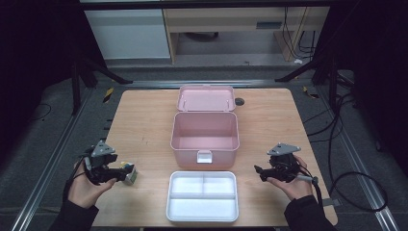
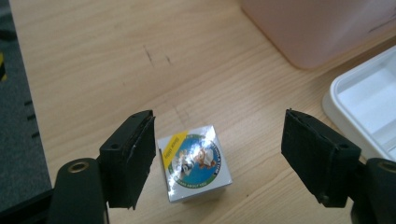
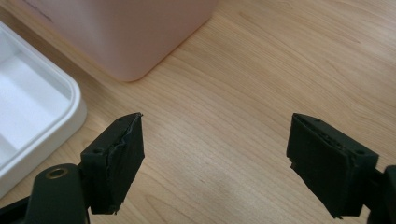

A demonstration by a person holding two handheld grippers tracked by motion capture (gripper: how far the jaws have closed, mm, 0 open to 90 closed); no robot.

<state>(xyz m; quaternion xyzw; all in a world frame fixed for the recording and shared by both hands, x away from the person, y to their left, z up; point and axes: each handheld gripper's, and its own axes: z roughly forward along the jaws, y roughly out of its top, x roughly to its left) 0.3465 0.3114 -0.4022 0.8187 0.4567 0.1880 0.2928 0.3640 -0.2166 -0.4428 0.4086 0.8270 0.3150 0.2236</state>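
Two hand-held grippers are at the near end of the wooden table (image 1: 144, 120), one on each side of a white compartment tray (image 1: 202, 196). The left gripper (image 1: 126, 175), at about 8 o'clock from the table's centre, points toward the tray; its jaws stand wide apart with a small foil-wrapped cube (image 2: 195, 162) between them. In the left gripper view the cube sits on the wood, close to one jaw and well clear of the other; neither pad presses on it. Its top carries a round blue and green label with a yellow corner strip. The right gripper (image 1: 258, 172), at about 4 o'clock, also points inward with its jaws spread wide, and in the right gripper view bare wood lies between them. The tray is at 6 o'clock, with one long compartment nearest the person and smaller ones behind. Just beyond it, at the centre, stands an open pink box (image 1: 205, 137), its front latch facing the tray. Its lid (image 1: 206, 98) is laid back toward 12 o'clock.
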